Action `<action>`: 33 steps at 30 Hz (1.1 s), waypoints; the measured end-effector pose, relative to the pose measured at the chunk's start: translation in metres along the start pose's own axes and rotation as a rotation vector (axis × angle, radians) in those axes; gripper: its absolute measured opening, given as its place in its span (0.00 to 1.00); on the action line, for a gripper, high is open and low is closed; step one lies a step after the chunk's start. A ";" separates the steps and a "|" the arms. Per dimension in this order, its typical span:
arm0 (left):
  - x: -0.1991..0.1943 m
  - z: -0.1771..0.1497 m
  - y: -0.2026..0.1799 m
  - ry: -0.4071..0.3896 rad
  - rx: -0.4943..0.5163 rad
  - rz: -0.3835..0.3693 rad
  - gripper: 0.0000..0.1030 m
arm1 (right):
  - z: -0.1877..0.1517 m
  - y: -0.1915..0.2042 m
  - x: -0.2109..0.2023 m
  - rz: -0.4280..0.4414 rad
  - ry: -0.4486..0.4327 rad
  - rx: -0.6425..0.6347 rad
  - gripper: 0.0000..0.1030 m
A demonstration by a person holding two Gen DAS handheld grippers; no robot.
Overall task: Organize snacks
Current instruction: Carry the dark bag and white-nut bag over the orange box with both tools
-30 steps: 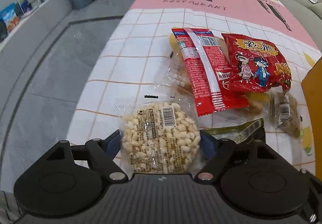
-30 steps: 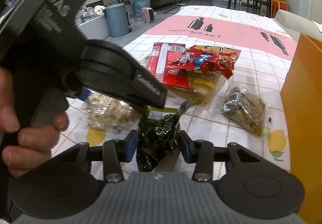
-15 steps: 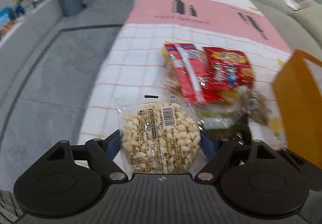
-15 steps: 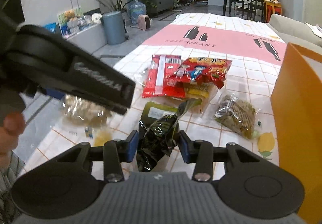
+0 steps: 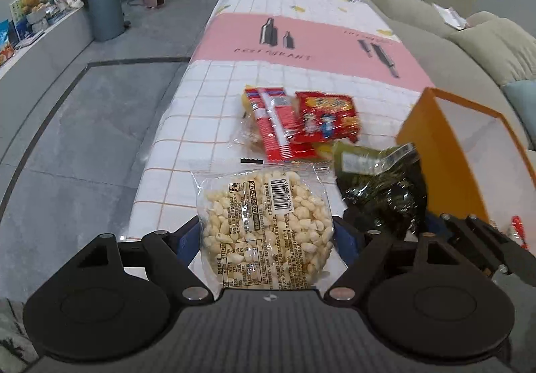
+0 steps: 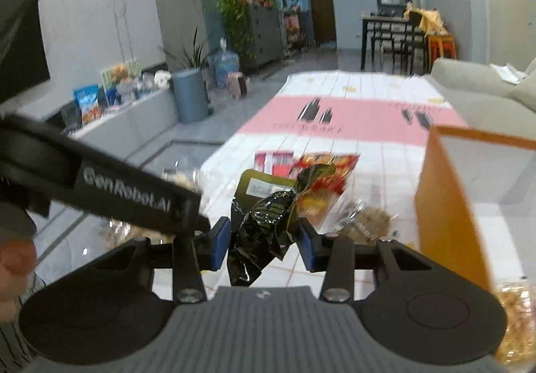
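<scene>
We're mid-carry: left gripper (image 5: 267, 235) pinches the puffed-snack bag (image 5: 264, 229), right gripper (image 6: 264, 240) pinches the dark green packet (image 6: 259, 235), both lifted just left of the orange box (image 6: 449, 219). Next, swing over the box's opening, then release.

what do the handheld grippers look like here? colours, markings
Both grippers, left gripper and right gripper, share a build: matte black linkage arms with silver pivot screws, blue finger pads, round black discs either side, and a ribbed grey body. White "GenRobot.AI" lettering runs along the left one's side.
</scene>
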State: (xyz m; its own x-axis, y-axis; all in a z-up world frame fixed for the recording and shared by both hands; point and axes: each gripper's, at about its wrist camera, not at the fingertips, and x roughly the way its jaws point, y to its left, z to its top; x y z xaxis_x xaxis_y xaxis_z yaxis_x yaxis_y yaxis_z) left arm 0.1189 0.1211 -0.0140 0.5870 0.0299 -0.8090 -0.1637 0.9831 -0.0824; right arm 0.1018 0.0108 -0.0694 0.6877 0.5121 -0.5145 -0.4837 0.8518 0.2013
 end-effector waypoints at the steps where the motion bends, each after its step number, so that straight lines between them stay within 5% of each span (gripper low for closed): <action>1: -0.005 0.000 -0.003 -0.013 0.002 -0.010 0.89 | 0.002 -0.003 -0.007 -0.007 -0.014 0.006 0.41; 10: -0.046 0.007 -0.047 -0.141 0.026 -0.163 0.89 | 0.015 -0.055 -0.069 -0.118 -0.157 0.140 0.41; 15: -0.066 0.005 -0.089 -0.255 0.113 -0.326 0.89 | 0.020 -0.112 -0.094 -0.165 -0.209 0.212 0.41; 18: -0.058 0.007 -0.123 -0.234 0.161 -0.381 0.89 | 0.018 -0.143 -0.102 -0.233 -0.207 0.248 0.41; 25: -0.012 0.018 -0.185 -0.146 0.167 -0.372 0.89 | 0.006 -0.213 -0.113 -0.322 -0.184 0.450 0.41; 33: 0.027 0.012 -0.216 -0.107 0.142 -0.330 0.89 | -0.002 -0.245 -0.114 -0.273 -0.208 0.482 0.41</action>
State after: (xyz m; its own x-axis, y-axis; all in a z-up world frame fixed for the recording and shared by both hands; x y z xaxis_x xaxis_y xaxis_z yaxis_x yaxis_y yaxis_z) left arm 0.1798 -0.0879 -0.0110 0.6702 -0.2819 -0.6866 0.1559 0.9579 -0.2411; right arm 0.1407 -0.2563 -0.0613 0.8681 0.2364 -0.4364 -0.0071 0.8851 0.4653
